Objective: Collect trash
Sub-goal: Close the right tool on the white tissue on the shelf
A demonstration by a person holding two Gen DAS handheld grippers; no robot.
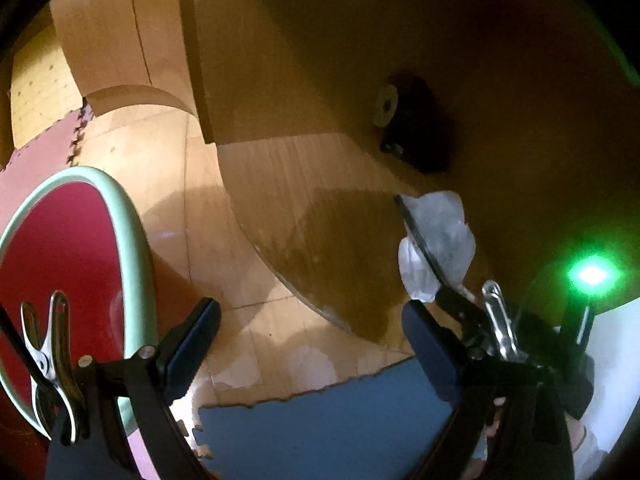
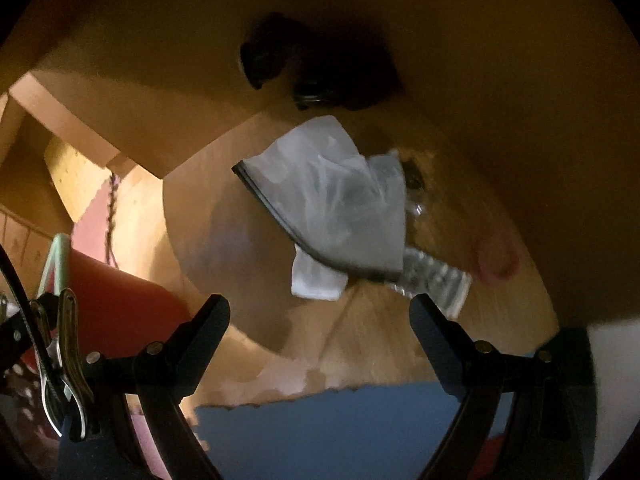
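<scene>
1. Reaching: right gripper stood wide, empty, short of the wrapper on the shadowed floor.
2. Left gripper also wide, empty; bin beside it.
3. Advice: straddle the crumpled middle, close fully before lifting.

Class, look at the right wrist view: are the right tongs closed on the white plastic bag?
No. The right tongs stand wide open, with the white plastic bag lying beyond their fingertips.
</scene>
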